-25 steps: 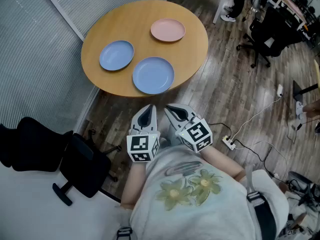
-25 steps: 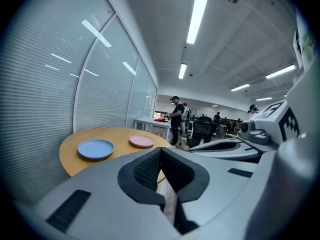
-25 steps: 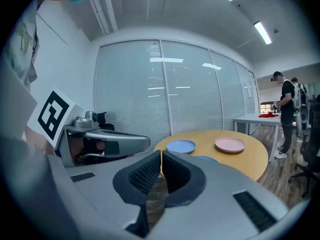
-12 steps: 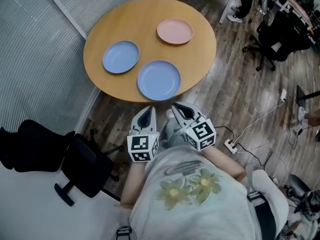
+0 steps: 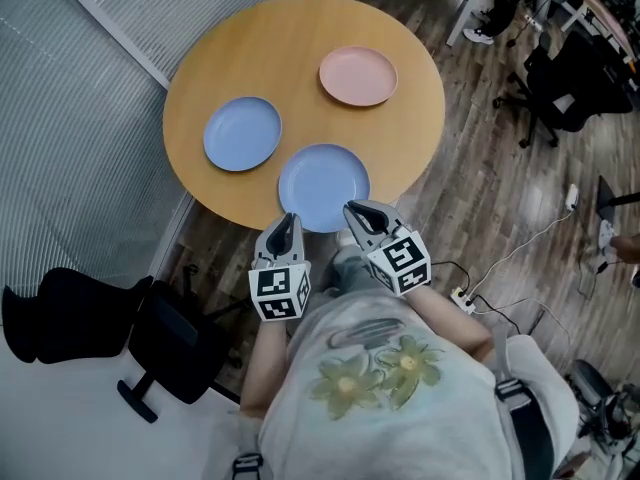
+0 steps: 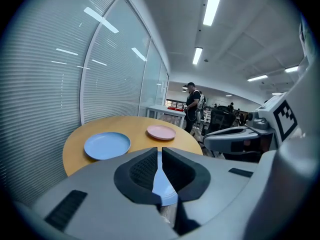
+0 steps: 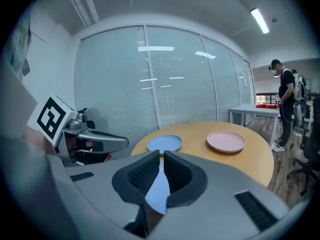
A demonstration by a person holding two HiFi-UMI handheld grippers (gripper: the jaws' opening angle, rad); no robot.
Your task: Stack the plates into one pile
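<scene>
Wood-plank office flooring surrounds a round wooden table on which three plates lie well apart: a near blue plate at the edge closest to the person, a second blue plate to its left, and a pink plate on the far side. Within the last second, the person has closed in on the table. The left gripper and right gripper, which were out over the floor, now reach the near blue plate's rim. Both pairs of jaws are pressed together and hold nothing, so stacking has not begun and the approach looks nearly done.

Only the head view lays out all three plates in full. The gripper views reduce the near plate to a blue sliver between the pads, but they show the room beyond. The left gripper view shows a standing person beside a white desk, and the right gripper view shows a glass wall with blinds.
</scene>
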